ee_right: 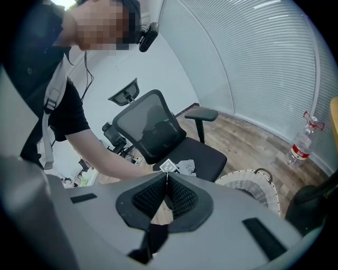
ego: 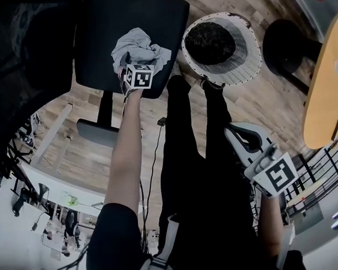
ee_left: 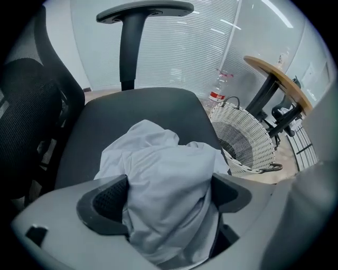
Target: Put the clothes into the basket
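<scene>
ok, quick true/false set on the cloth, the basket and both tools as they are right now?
1. The grey cloth lies on the chair seat. True.
2. The left tool is shut with nothing in it. False: its jaws stand wide apart, with the cloth between them.
3. The right tool is shut and empty. True.
4. The basket stands on the chair seat. False: it stands on the floor beside the chair.
5. The right tool is down at the cloth too. False: it is held off to the side, away from the chair.
</scene>
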`<state>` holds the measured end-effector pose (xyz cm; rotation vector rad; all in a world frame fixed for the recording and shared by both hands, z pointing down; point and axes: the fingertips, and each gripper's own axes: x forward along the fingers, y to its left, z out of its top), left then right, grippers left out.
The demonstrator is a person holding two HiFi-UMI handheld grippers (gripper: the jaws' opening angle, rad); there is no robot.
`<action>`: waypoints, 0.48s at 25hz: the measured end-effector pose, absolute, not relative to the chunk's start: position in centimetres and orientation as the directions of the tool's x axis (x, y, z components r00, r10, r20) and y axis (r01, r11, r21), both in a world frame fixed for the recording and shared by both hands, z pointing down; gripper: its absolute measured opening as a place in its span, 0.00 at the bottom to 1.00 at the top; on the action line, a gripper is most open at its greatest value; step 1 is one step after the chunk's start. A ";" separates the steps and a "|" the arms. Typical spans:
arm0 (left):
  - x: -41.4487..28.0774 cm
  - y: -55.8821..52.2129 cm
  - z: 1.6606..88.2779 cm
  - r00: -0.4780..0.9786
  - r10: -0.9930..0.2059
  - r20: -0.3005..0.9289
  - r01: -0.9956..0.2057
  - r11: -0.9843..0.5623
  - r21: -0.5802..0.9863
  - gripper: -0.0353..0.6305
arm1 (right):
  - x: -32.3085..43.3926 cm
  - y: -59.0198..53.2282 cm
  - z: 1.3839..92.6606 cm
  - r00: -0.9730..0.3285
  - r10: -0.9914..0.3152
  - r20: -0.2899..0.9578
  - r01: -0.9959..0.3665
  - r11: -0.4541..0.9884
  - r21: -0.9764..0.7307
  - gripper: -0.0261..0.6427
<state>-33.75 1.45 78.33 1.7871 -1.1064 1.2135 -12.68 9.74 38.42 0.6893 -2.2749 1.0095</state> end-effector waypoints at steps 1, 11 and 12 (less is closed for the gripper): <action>-33.7 1.4 78.5 0.199 -0.260 0.945 -0.918 -0.387 0.087 0.81 | -12.6 9.8 38.5 -0.715 -0.229 0.660 -0.644 0.583 -0.495 0.07; -34.3 0.8 79.0 0.185 -0.239 0.953 -0.922 -0.377 0.084 0.78 | -12.4 10.3 39.0 -0.710 -0.236 0.663 -0.655 0.565 -0.501 0.07; -34.3 0.9 78.9 0.181 -0.237 0.954 -0.923 -0.377 0.081 0.75 | -12.4 10.4 38.9 -0.711 -0.238 0.662 -0.656 0.564 -0.502 0.07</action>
